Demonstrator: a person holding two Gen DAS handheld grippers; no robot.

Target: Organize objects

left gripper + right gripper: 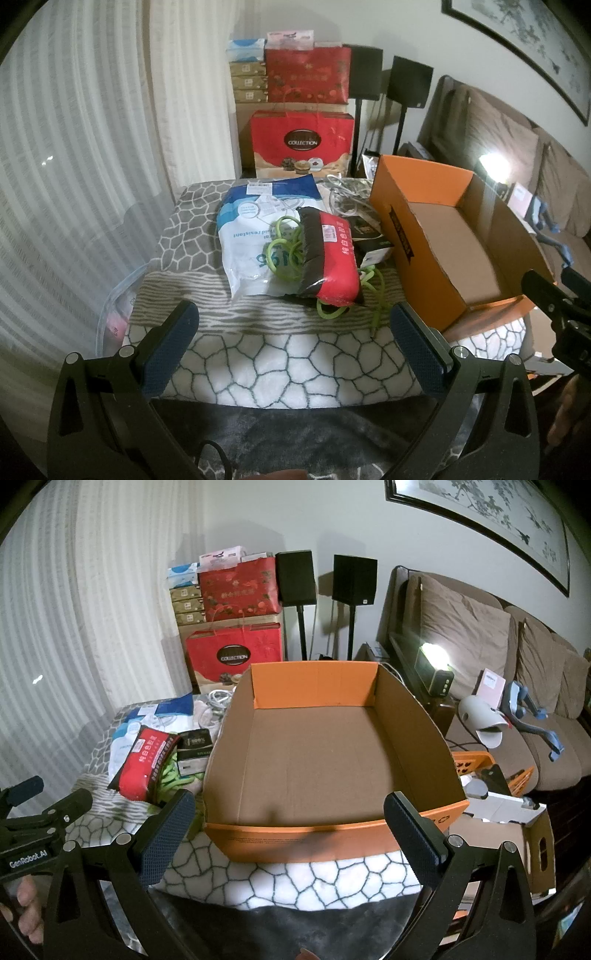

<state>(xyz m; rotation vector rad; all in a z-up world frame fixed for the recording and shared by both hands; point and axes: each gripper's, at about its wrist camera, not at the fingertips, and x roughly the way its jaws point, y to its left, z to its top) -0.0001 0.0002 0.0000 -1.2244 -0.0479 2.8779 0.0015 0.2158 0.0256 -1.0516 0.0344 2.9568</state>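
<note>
An empty orange cardboard box [417,236] [317,834] stands on a patterned blanket [295,358] [295,878]. Left of it lies a pile: a red and black packet [332,258] [147,760], a white and blue bag [251,236] [162,709], a green cord [284,254], a small black box [369,229] [194,747] and white cables [343,195] [214,705]. My left gripper [295,328] is open and empty, in front of the pile. My right gripper [290,812] is open and empty, at the box's near wall.
Red gift bags and stacked boxes [301,140] [236,609] stand behind the blanket, with two black speakers [325,578]. A brown sofa [517,701] with a lamp [436,664] is at the right. A curtain [74,147] hangs at the left. A clear bag [114,317] lies left.
</note>
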